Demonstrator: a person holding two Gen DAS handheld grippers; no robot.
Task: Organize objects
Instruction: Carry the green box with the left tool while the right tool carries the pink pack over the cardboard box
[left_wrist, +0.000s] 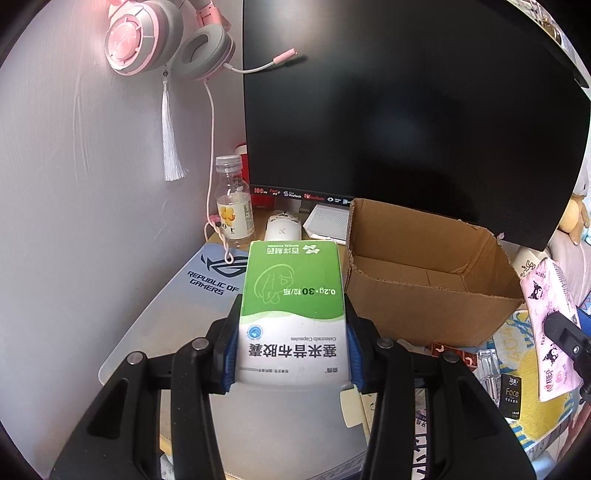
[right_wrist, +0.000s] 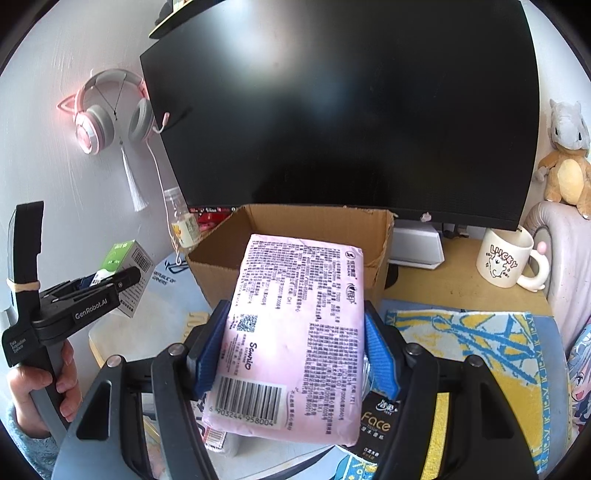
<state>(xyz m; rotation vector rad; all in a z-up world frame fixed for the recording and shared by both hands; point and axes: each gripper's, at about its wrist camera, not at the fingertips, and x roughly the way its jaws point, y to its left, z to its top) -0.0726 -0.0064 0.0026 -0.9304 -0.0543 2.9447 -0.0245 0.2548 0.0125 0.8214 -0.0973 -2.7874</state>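
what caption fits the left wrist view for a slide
Left claw grips a green-and-white medicine box beside an open cardboard box on a cluttered desk.

A wooden desk (right_wrist: 461, 273) carries an open brown cardboard box (left_wrist: 424, 280), a white printed mug (right_wrist: 504, 258) near its right edge, and, seemingly, a pale grey mouse mat (left_wrist: 177, 295) at its left edge.

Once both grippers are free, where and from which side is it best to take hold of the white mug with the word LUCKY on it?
The white ceramic mug stands upright on the wooden desk, its curved handle pointing right. Probably best to come from above and close the gripper across the open rim, one finger inside and one outside, on the side away from the handle.
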